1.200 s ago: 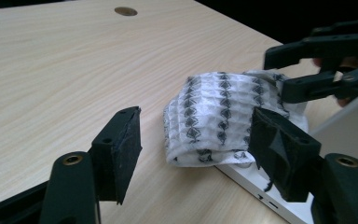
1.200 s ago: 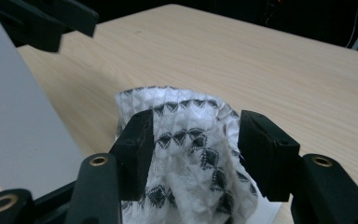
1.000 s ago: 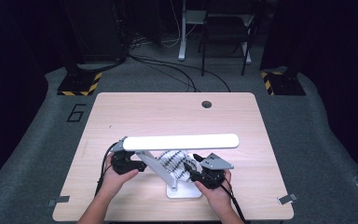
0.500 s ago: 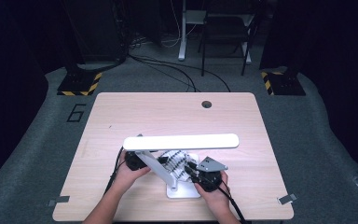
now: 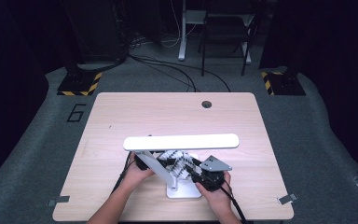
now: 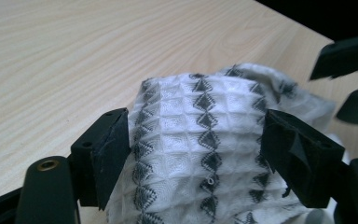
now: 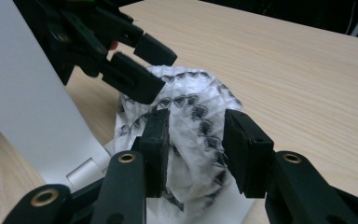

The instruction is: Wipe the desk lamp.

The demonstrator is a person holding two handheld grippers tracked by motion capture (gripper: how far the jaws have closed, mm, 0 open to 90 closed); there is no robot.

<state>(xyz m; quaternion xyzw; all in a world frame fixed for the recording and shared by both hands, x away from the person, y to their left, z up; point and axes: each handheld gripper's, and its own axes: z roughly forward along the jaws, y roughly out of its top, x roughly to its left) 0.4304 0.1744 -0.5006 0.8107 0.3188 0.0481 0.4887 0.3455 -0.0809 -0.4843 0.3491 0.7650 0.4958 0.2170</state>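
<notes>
high view: wood surface [image 5: 121, 116], white desk lamp [image 5: 182, 142] with its base near the front edge, patterned white cloth [image 5: 177, 161] bunched on the base between both hands. left tool [image 5: 145, 163] and right tool [image 5: 200, 175] both at the cloth.
left gripper view: left tool [image 6: 196, 140] jaws wide apart, cloth [image 6: 200, 135] filling the gap, touching both pads.
right gripper view: right tool [image 7: 196, 135] jaws part closed, pinching a fold of cloth [image 7: 191, 126]; other tool [image 7: 135, 65] above it.

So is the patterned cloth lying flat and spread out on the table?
No: in the right gripper view the patterned cloth is bunched into a rounded heap on the lamp base, between the right gripper jaws.
</notes>
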